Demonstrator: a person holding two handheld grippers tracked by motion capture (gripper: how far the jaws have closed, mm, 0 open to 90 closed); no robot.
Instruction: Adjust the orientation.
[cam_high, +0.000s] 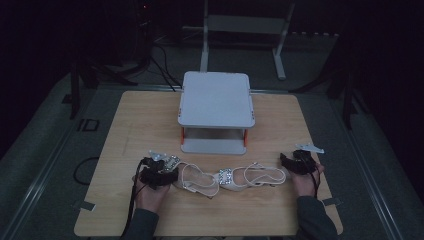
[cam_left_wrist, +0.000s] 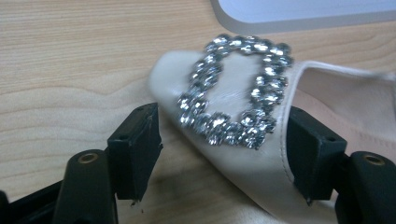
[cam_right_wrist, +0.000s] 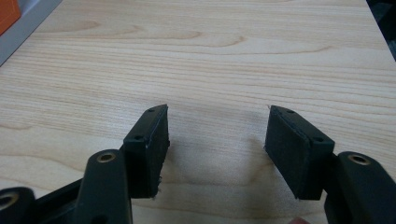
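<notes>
Straddling the toe of a cream slingback shoe (cam_left_wrist: 243, 163), the left gripper (cam_left_wrist: 224, 154) stands with its jaws wide apart, one black pad clear of the shoe on the bare wood, the other right at the shoe's edge, and I cannot tell whether that pad touches it. Nothing is clamped. The rhinestone buckle (cam_left_wrist: 236, 91) on the toe sits between the two pads, sparkling. From above, this shoe (cam_high: 192, 177) lies just in front of the white two-tier stand (cam_high: 216, 97), a little to its left, with the left gripper (cam_high: 159, 172) at its toe end and the person's left hand (cam_high: 150, 195) behind it. A second cream slingback (cam_high: 250, 177), with its own rhinestone buckle (cam_high: 226, 177), lies just right of the first, also in front of the stand, the two nearly touching at the middle. The right gripper (cam_high: 290, 162) rests well to the stand's front right, beyond the second shoe's heel strap. Its jaws (cam_right_wrist: 217, 144) are spread wide over bare bench (cam_right_wrist: 210, 56), holding nothing.
</notes>
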